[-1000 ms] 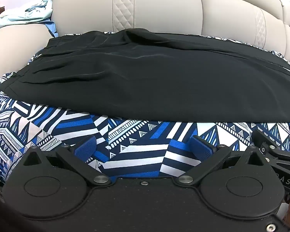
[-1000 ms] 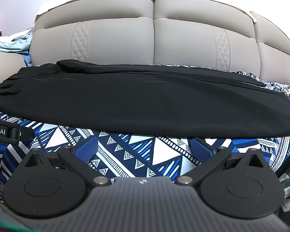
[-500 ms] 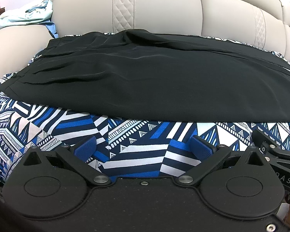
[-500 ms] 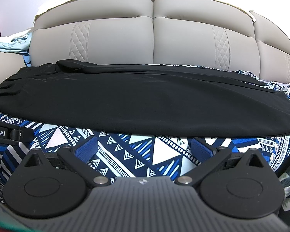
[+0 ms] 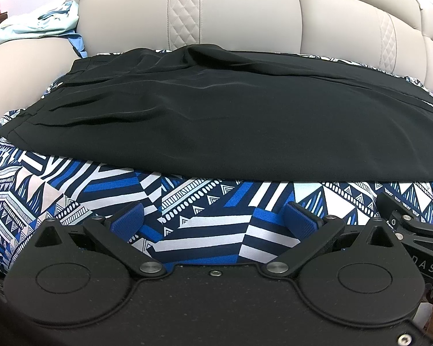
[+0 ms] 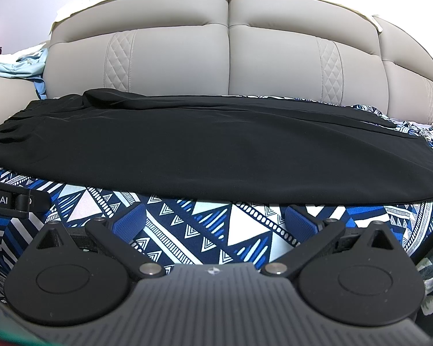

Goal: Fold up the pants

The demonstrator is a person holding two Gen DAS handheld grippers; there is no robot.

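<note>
Black pants (image 5: 216, 121) lie flat across a blue, white and navy patterned cover (image 5: 205, 204) on a sofa seat, waistband to the left. They also show in the right wrist view (image 6: 205, 155), legs running to the right. My left gripper (image 5: 215, 220) is open and empty, low over the cover just short of the pants' near edge. My right gripper (image 6: 215, 220) is open and empty too, just short of the same edge. Part of the right gripper shows at the right of the left wrist view (image 5: 412, 227).
The beige sofa back (image 6: 228, 60) rises behind the pants. Light blue clothes (image 5: 40, 24) lie on the left armrest (image 5: 23, 69). The patterned cover reaches to the right past the pant hems (image 6: 418, 132).
Both grippers have eased very slightly; the view of the pants shifts a little. The pants have not moved and both grippers stay open.
</note>
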